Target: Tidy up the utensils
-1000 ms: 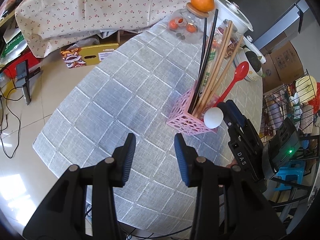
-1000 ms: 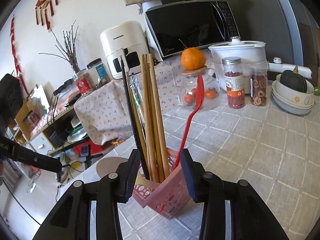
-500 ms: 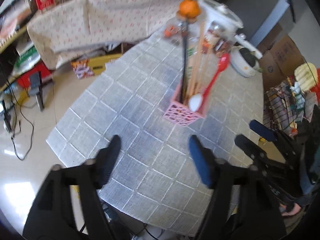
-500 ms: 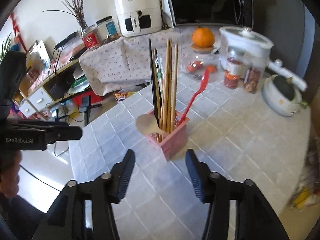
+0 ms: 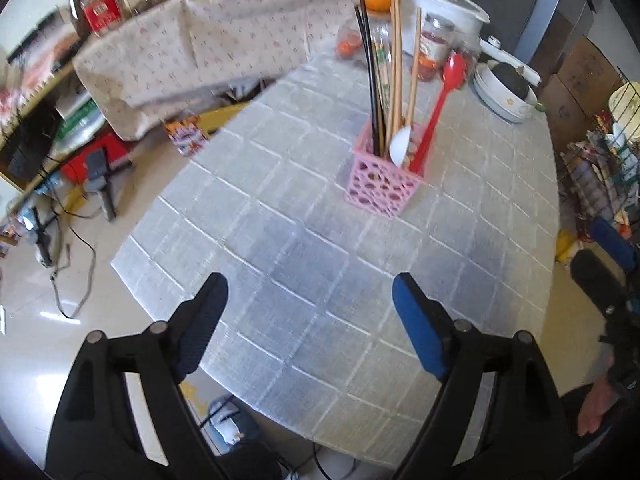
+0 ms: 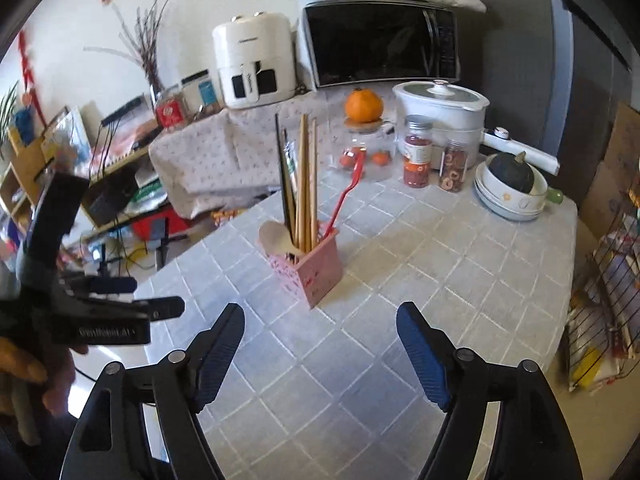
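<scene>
On the grey checked tablecloth (image 5: 304,240), towards the far side, a pink perforated holder (image 5: 382,184) is seen standing upright. Held inside it are wooden chopsticks (image 5: 396,68), black chopsticks (image 5: 368,72), a red spoon (image 5: 438,104) leaning right, and a white spoon (image 5: 400,146) at the rim. The left gripper (image 5: 306,308) is held near the table's near edge, well apart from the holder; its jaws have just been opening and nothing is seen between them. The right gripper (image 6: 320,344) is likewise released, its jaws just spread wide and empty. Jars, an orange (image 6: 363,105) and a white cooker (image 6: 440,108) are seen at the far end.
</scene>
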### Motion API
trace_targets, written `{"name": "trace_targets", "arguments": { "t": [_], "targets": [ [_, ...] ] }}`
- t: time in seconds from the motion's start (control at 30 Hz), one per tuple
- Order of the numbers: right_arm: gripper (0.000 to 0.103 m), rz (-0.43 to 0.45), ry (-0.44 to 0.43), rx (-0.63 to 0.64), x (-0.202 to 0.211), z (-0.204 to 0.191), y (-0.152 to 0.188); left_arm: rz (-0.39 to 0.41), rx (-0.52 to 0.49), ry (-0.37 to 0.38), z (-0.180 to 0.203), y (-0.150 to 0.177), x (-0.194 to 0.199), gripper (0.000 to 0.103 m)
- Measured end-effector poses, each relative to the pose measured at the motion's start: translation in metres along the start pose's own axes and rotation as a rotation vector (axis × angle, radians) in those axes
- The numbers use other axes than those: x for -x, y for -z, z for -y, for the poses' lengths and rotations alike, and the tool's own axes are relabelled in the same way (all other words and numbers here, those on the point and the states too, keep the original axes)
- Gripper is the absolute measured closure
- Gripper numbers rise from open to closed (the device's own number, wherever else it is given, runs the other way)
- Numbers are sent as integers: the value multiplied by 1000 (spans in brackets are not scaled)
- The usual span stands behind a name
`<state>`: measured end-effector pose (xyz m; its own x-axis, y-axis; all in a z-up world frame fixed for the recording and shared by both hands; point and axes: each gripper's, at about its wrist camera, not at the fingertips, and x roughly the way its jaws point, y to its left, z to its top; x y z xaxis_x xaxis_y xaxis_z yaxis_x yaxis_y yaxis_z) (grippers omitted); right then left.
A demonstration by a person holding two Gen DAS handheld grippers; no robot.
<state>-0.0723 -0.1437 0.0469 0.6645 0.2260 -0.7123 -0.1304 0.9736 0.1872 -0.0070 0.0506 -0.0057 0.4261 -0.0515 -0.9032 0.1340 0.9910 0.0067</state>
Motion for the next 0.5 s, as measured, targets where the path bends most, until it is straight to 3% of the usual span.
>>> {"name": "trace_targets", "arguments": {
  "t": [0.23, 0.5],
  "targets": [
    [18, -22, 44, 4, -5, -2, 1, 68, 9, -18, 7, -5, 12, 19],
    [17, 1, 43, 9, -3, -8, 3, 43, -24, -21, 15, -5, 11, 19]
  ]
}}
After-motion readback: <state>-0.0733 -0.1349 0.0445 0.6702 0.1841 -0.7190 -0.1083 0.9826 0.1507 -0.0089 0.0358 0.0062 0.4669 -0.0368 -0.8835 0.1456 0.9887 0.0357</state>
